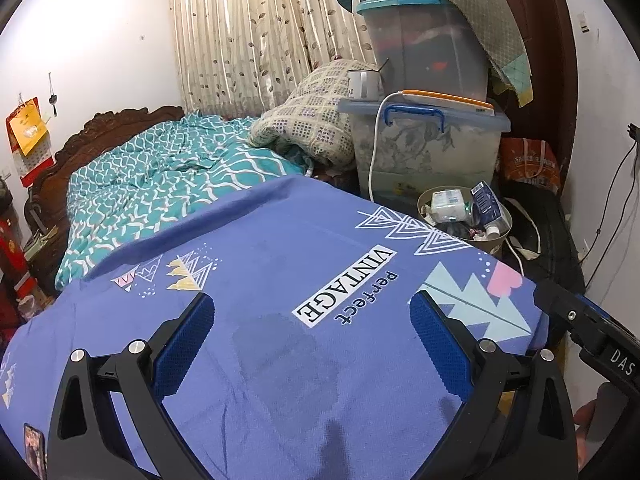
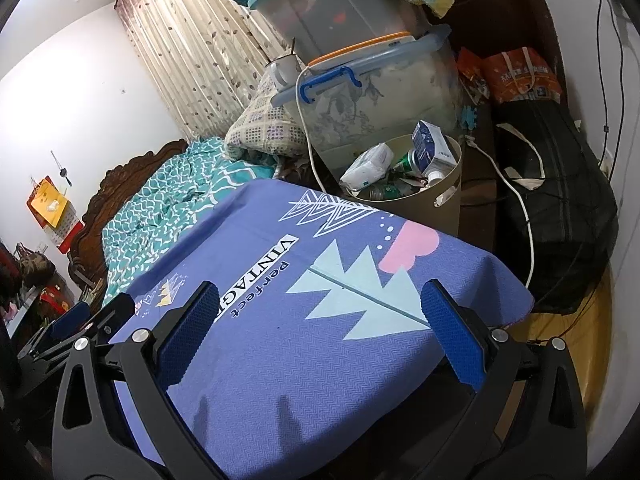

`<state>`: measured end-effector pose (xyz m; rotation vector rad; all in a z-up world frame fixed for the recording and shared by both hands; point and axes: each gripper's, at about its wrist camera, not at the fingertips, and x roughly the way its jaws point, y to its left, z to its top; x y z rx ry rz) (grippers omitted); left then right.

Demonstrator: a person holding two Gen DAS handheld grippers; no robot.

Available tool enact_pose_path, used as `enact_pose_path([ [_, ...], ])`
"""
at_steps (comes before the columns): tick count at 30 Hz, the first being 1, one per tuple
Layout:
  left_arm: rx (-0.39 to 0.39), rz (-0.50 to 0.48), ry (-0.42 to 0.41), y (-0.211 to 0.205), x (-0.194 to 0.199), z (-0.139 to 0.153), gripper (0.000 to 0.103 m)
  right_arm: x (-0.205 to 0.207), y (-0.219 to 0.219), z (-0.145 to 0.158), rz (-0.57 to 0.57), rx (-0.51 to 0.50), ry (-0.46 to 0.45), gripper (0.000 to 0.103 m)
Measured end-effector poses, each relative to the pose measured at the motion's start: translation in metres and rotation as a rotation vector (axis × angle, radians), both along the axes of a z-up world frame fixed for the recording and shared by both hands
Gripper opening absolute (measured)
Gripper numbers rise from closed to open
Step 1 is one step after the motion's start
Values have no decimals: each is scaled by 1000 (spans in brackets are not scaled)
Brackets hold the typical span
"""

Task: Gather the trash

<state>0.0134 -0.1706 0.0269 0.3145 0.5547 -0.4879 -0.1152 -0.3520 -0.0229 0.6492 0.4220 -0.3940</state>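
A beige trash bin point(image 1: 494, 242) point(image 2: 442, 208) stands past the far right corner of a surface covered by a blue-violet "VINTAGE" cloth point(image 1: 280, 280) point(image 2: 320, 340). The bin holds a blue carton point(image 1: 486, 202) point(image 2: 430, 144), a white packet point(image 1: 448, 202) point(image 2: 370, 164), a green bottle point(image 2: 406, 160) and other scraps. My left gripper point(image 1: 312, 312) hovers open over the cloth with nothing between its fingers. My right gripper point(image 2: 320, 300) is also open and empty above the cloth, nearer the bin. No loose trash shows on the cloth.
Stacked clear storage boxes point(image 1: 424, 140) point(image 2: 376, 92) rise behind the bin, with a mug point(image 1: 362, 84) and a white cable point(image 1: 374, 152). A teal quilt point(image 1: 160, 184) covers the bed at left. A black bag point(image 2: 560, 208) and orange bag point(image 2: 520, 76) sit right.
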Motion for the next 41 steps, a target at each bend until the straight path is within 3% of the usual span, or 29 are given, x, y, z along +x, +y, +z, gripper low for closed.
enact_pose_path([
  [41,47,-30,-21,-11,-11,-3,94,-3,-1,0,-3,3,-5,100],
])
